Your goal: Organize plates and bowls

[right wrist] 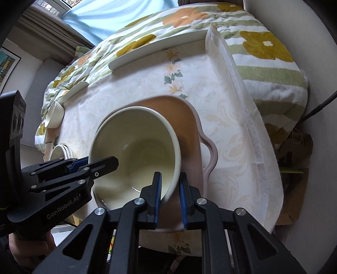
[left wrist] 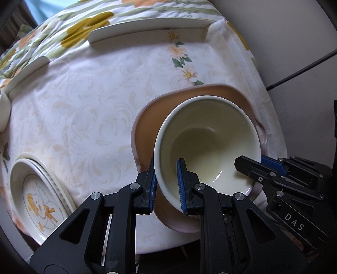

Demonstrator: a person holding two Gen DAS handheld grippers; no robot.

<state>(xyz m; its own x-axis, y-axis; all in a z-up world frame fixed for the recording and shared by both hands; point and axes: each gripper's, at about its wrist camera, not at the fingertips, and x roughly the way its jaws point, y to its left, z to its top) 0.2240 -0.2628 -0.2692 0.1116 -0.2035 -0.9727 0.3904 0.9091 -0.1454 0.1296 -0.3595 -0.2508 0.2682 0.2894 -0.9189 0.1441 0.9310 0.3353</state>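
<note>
Two close downward views, shared bowl (left wrist: pixel 207 143)

Pale tablecloth (left wrist: pixel 88 101) with daisy print over desk. Flowered quilt (right wrist: pixel 263 54) behind and right of it. Blue curtain (right wrist: pixel 105 19) top left. Black cable (left wrist: pixel 301 69) at right, against wall. Framed picture (right wrist: pixel 6 63) far left.

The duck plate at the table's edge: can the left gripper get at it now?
Probably not yet: the left gripper is shut on the cream bowl, as is the right gripper. Otherwise the duck plate lies uncovered.
</note>
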